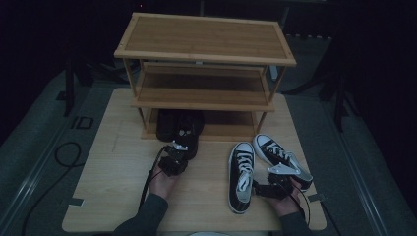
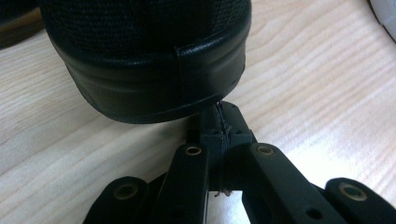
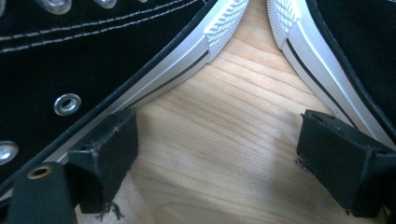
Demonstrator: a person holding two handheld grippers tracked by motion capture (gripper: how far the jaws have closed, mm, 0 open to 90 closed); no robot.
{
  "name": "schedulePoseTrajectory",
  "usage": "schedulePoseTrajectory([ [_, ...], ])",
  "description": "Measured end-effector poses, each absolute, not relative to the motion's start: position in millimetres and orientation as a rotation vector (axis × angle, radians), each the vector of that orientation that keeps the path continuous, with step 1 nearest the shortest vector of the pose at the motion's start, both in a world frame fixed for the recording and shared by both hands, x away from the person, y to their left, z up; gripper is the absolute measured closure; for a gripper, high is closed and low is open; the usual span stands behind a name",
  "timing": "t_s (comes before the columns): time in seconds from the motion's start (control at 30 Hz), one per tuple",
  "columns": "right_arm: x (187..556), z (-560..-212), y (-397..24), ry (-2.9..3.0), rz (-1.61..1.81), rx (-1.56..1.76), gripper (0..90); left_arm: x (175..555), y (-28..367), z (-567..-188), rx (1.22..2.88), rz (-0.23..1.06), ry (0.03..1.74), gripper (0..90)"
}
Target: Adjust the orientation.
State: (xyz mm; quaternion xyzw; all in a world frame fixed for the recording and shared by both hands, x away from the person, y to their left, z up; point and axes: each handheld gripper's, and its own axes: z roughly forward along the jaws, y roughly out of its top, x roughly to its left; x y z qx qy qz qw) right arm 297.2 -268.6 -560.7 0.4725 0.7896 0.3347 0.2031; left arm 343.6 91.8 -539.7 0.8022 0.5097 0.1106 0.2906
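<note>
Black shoe (image 1: 189, 135) at centre frame in the high view, heel toward the lower edge, toe into the bottom tier of the wooden shoe rack (image 1: 206, 59); long axis running up-frame, near vertical in the picture. Second dark shoe (image 1: 166, 125) just beside it at its left, likewise nosed under the rack. Rack's upper two shelves bare.

Left gripper (image 1: 173, 160) directly below the black shoe's heel; fingers (image 2: 219, 122) pressed together, nothing between them, tips at the heel's rubber rim (image 2: 154, 88) in the left gripper view — touching or just short, cannot tell.

Pair of black-and-white sneakers at lower right of the high view, on the table (image 1: 118, 196): left sneaker (image 1: 241, 174) with long axis near vertical, toe toward the lower edge; right sneaker (image 1: 280, 155) angled, toe toward upper left.

Right gripper (image 1: 270, 188) low between the pair; fingers (image 3: 109, 154) spread wide, bare table between them, one pad against the white sole edge (image 3: 177, 56) of the left sneaker, the other close by the right sneaker's sole.
</note>
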Motion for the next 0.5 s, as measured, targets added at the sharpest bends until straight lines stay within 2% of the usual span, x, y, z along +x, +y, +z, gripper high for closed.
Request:
schedulePoseTrajectory([
  [0.5,297.2,-560.7,-268.6,2.205,0.934,1.317,12.7,371.7,86.6,-539.3,2.076,0.268,1.423,89.7],
])
